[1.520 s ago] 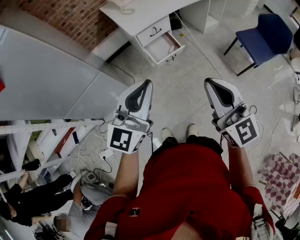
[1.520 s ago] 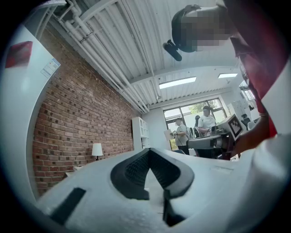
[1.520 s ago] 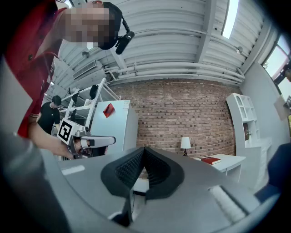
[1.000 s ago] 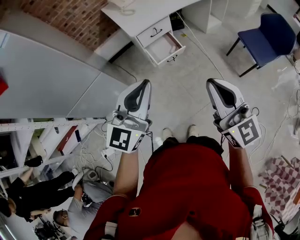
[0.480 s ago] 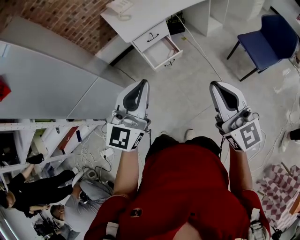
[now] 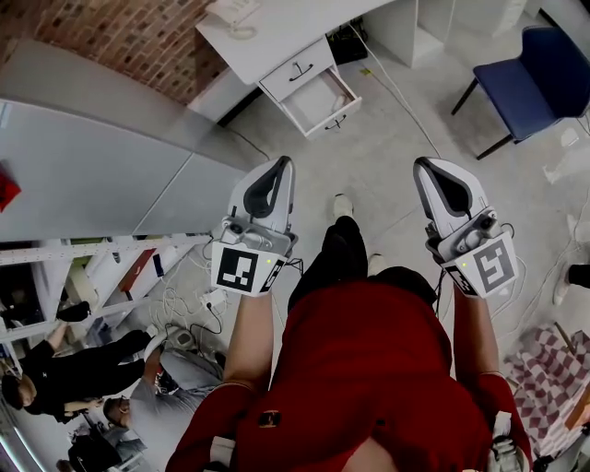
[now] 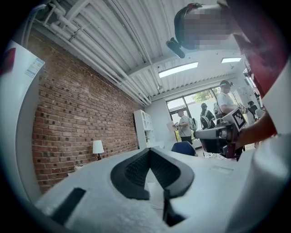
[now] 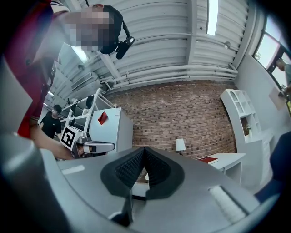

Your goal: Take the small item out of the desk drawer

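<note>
The white desk (image 6: 277,26) stands far ahead at the top of the head view. Its lower drawer (image 6: 318,100) is pulled open; the upper drawer (image 6: 297,68) is closed. I cannot make out any small item inside the open drawer from here. My left gripper (image 6: 280,163) and right gripper (image 6: 425,166) are held side by side in front of the person's body, well short of the desk. Both are shut with nothing in them: the dark pads meet in the left gripper view (image 7: 149,151) and in the right gripper view (image 8: 144,149).
A blue chair (image 6: 535,64) stands at the right and a cable (image 6: 396,88) runs over the floor near the desk. A big white cabinet (image 6: 92,175) and a shelf rack (image 6: 111,267) fill the left. People (image 6: 64,369) are at the lower left. The person's leg (image 6: 336,249) reaches forward.
The person has stepped forward: a leg now swings out between the grippers. The desk and drawer have shifted slightly in view. Both grippers stay shut and level.
</note>
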Action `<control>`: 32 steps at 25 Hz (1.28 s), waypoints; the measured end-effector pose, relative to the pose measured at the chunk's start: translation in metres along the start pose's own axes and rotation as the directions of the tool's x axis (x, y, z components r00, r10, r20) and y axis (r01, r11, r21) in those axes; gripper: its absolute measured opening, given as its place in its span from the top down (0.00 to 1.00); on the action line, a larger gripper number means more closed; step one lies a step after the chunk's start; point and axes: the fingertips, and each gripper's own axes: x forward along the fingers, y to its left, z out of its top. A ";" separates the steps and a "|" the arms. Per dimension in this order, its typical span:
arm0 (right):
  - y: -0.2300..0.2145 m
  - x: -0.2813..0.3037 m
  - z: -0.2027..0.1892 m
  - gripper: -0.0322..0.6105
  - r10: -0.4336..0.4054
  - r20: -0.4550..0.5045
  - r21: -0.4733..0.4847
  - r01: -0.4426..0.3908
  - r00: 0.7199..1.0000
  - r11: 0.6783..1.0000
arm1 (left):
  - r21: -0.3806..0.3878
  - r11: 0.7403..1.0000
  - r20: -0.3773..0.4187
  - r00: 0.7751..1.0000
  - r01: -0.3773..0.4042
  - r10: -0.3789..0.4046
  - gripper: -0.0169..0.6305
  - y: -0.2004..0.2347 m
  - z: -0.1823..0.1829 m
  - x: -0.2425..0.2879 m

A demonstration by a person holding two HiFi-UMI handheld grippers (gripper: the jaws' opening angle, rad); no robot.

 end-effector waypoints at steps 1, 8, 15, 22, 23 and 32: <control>-0.004 0.005 -0.001 0.93 -0.001 -0.001 -0.002 0.001 1.000 1.000 | -0.002 1.000 0.002 1.000 -0.002 0.002 0.97 0.005 -0.003 0.005; -0.040 0.049 -0.014 0.93 -0.019 -0.027 -0.040 0.018 0.999 0.999 | -0.029 1.000 0.025 1.000 0.010 -0.009 0.97 0.049 -0.036 0.061; -0.098 0.122 -0.041 0.93 -0.064 -0.071 -0.056 0.060 0.995 0.997 | -0.041 0.997 0.028 0.998 0.059 -0.057 0.97 0.105 -0.071 0.131; -0.150 0.210 -0.062 0.93 -0.094 -0.114 -0.059 0.087 0.989 0.994 | -0.088 0.989 -0.006 0.993 0.121 -0.122 0.97 0.170 -0.101 0.204; -0.156 0.220 -0.066 0.93 -0.100 -0.119 -0.060 0.093 0.988 0.994 | -0.092 0.987 -0.015 0.991 0.133 -0.135 0.97 0.177 -0.108 0.212; -0.203 0.286 -0.103 0.93 -0.172 -0.174 -0.044 0.167 0.969 0.985 | -0.160 0.961 -0.084 0.967 0.227 -0.242 0.97 0.218 -0.171 0.261</control>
